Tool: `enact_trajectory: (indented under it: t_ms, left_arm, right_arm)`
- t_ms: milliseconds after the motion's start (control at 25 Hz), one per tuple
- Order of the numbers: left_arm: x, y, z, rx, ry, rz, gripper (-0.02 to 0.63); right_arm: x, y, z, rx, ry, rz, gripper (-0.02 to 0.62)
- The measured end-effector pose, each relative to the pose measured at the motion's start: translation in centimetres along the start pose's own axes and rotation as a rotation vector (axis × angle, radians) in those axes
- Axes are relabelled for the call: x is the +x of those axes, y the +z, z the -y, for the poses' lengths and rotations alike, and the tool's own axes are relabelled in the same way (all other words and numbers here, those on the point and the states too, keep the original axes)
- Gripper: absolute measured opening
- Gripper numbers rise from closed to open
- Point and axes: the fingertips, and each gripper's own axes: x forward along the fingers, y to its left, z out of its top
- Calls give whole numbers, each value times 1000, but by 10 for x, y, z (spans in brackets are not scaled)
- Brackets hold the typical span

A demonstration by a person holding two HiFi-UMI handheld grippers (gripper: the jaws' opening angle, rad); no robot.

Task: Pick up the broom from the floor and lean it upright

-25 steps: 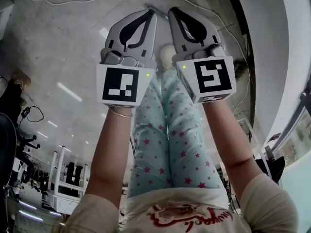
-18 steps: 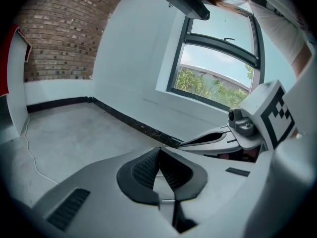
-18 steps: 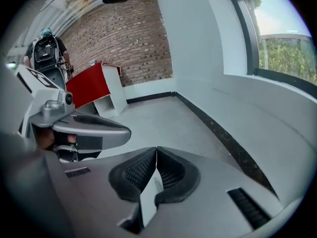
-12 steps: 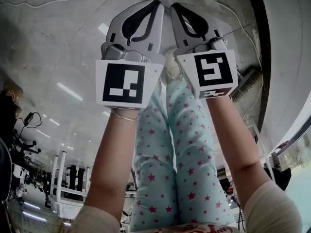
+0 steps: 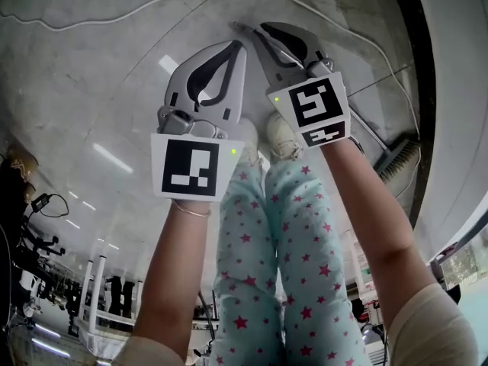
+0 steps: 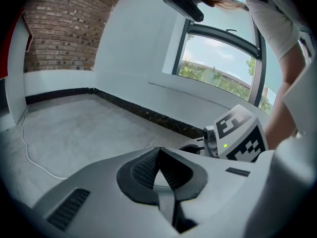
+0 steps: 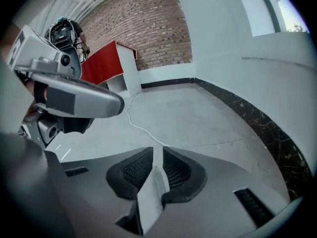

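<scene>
The broom lies on the grey floor by the right wall; its bristle head (image 5: 402, 158) shows at the right. Its thin handle (image 5: 238, 27) comes out just past my right gripper's tips. My right gripper (image 5: 255, 30) hangs low over that end of the handle. Its jaws (image 7: 157, 150) are opening, with a narrow gap between the pads. A pale strip shows in the gap; I cannot tell whether it is handle or floor. My left gripper (image 5: 238, 46) is beside the right one, a little nearer me, shut with nothing in it (image 6: 158, 150).
The person's star-patterned legs and pale shoes (image 5: 284, 132) stand just behind the grippers. A white cable (image 5: 114, 10) snakes across the floor ahead. A black baseboard (image 5: 415, 67) runs under the white wall at the right. A red cabinet (image 7: 101, 66) stands against the brick wall.
Both grippers have sunk toward the floor, the right one further, and it has rolled a little. The broom's bristle head has come fully into view at the right.
</scene>
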Motion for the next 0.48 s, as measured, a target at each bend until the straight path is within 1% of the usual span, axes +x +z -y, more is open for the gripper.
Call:
enact_trajectory:
  t_ms: [80,120,240,360,480]
  left_arm:
    - [2,-12,-4,-6,-1,-12,17]
    - [3,-17,-8,-14,2,-13,17]
    - [5,-30,-15,-19,8,-10,17]
    - [7,-40,-11,-1,-12,-19,17]
    - [10,-45,-4,-10,-29,-37,17]
  right_arm:
    - [12,-14,-7,-17,22,-34,108]
    - [19,-22,-12,-28,30,-53,117]
    - [40,-43,-17,-60,45,-98,126]
    - [56,-68,-16,-86,61,-153,130]
    - [66,-87,-11,-129,69,-226,132]
